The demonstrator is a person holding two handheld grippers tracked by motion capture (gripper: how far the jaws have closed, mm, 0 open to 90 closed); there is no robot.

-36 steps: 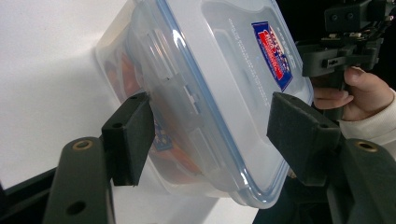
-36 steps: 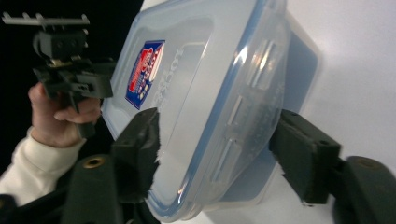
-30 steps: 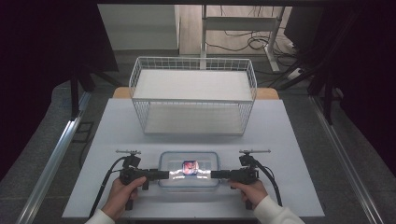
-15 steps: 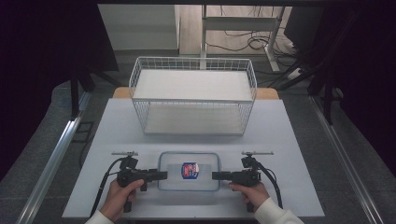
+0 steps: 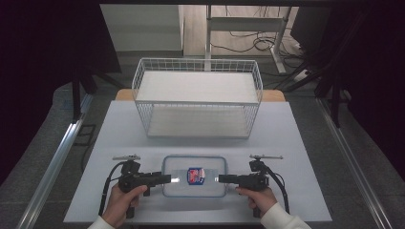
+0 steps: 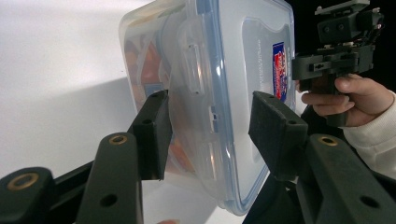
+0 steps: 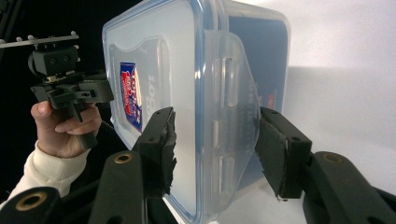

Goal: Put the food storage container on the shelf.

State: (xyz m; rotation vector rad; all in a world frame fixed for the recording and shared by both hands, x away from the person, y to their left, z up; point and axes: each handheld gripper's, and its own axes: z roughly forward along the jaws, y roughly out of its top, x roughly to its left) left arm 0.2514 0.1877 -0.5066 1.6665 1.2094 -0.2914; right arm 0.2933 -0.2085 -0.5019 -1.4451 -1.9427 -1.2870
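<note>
A clear plastic food box (image 5: 195, 164) with a blue-rimmed lid and a red and blue label lies flat near the front of the white table (image 5: 296, 143). My left gripper (image 5: 173, 180) points at its left end and my right gripper (image 5: 221, 179) at its right end, each held in a hand. In the left gripper view the box (image 6: 229, 70) has its end latch between my open jaws (image 6: 210, 126), and the right gripper (image 6: 336, 56) shows beyond. In the right gripper view the box (image 7: 177, 70) sits the same way between open jaws (image 7: 215, 140), with the left gripper (image 7: 70, 88) behind.
A white wire basket (image 5: 198, 101) with a solid floor stands behind the box, across the middle of the table. Bare table lies to either side of the basket. Metal rails run along the floor on both sides, and cables lie on the floor beyond the table.
The box's label has slid slightly toward the front edge. Both grippers keep their places at the box's two ends, with jaws open.
</note>
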